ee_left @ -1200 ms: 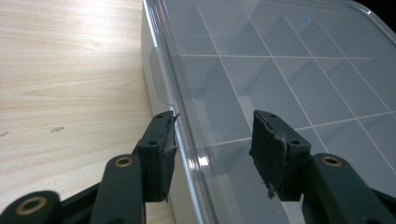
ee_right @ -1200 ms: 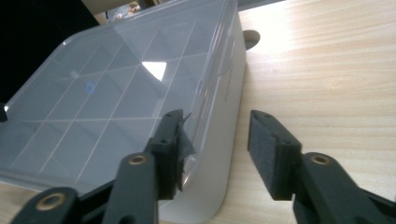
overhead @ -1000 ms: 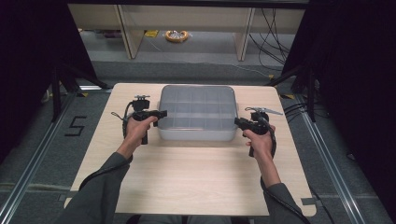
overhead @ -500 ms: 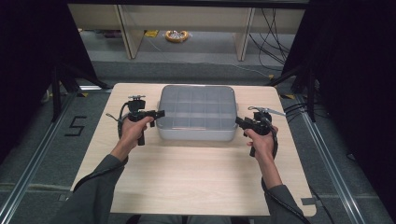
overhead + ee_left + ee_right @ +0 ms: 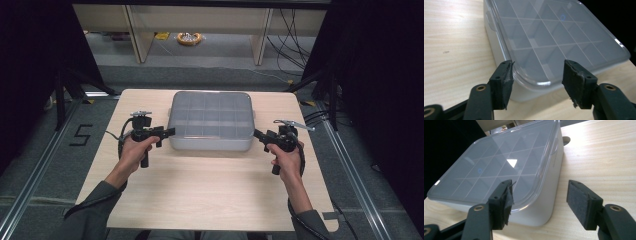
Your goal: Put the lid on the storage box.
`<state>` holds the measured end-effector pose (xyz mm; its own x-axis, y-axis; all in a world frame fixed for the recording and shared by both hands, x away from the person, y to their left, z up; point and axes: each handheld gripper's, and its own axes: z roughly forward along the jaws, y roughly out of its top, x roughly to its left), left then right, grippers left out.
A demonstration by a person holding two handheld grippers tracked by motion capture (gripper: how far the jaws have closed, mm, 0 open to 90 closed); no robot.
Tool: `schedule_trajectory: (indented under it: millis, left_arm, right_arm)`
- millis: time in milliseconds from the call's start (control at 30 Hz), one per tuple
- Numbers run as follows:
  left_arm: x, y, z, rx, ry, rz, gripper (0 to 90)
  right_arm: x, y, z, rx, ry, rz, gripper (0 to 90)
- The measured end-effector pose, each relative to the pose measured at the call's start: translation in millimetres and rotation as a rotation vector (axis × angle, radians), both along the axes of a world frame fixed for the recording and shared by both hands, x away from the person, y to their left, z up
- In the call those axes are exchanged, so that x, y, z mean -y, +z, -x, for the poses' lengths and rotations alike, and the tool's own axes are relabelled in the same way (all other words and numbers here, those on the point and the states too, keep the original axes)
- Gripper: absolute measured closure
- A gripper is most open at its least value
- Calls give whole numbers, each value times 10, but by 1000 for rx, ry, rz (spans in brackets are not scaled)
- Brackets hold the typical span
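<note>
Both tongs are letting go: the left tongs [image 5: 171, 131] and right tongs [image 5: 256, 133] have just been opening, and their jaws are now standing apart, nothing clamped. The divided box [image 5: 211, 120] is sitting between them on the tabletop [image 5: 200, 190], apparently set down.
</note>
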<state>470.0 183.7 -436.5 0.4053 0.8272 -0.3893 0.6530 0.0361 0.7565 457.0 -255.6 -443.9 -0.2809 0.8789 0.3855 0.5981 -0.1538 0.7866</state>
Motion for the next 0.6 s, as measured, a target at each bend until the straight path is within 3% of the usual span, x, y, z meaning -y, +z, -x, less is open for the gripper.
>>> schedule_trajectory:
  millis: [133, 300, 367, 400, 500, 533, 567, 600]
  left_arm:
    - [2, -26, 147, 4, -26, 21, 366]
    - [31, -87, 280, 7, -57, 6, 341]
    - [45, -121, 337, 7, -65, 14, 320]
    - [57, -143, 384, 10, -73, 9, 320]
    - [105, -187, 493, 9, -103, -10, 313]
    - [115, -195, 522, 12, -109, -15, 308]
    - [133, -205, 563, 17, -118, -25, 304]
    - [147, -216, 602, 21, -128, -32, 299]
  right_arm:
    - [-26, 3, 73, 0, 19, 10, 337]
    - [-68, 0, 153, -2, 35, 22, 312]
    - [-111, -8, 225, -23, 37, 24, 302]
    - [-96, -18, 231, -13, 53, 49, 299]
    - [-110, -40, 311, -14, 62, 56, 292]
    - [-135, -34, 367, -41, 52, 28, 288]
    - [-105, -55, 365, -11, 71, 64, 285]
    - [-106, -56, 396, -14, 78, 61, 283]
